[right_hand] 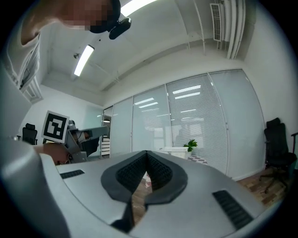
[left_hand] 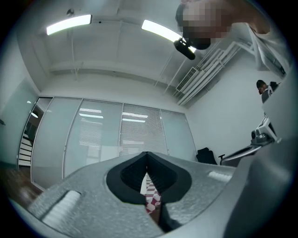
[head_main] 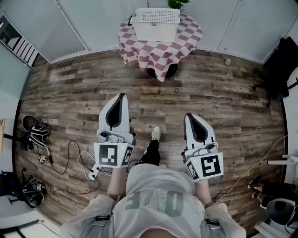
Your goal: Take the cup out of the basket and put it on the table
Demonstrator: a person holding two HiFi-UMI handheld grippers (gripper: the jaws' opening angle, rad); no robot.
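A white lattice basket [head_main: 156,23] stands on a small round table with a red-and-white checked cloth [head_main: 160,53] at the far side of the room. No cup shows; the basket's inside is hidden from here. I stand well back on the wooden floor. My left gripper [head_main: 122,95] and right gripper [head_main: 188,115] are held at waist height and point toward the table. Both are shut with nothing between the tips. In the left gripper view the left gripper's [left_hand: 147,153] tips meet over a strip of checked cloth [left_hand: 151,195]. The right gripper [right_hand: 146,152] frames the distant basket [right_hand: 174,150].
Cables, a white charger [head_main: 93,172] and dark bags [head_main: 35,132] lie on the floor at my left. A black chair with dark things [head_main: 278,65] stands at the right wall. A potted plant [head_main: 177,3] is behind the basket. Glass partitions line the far wall.
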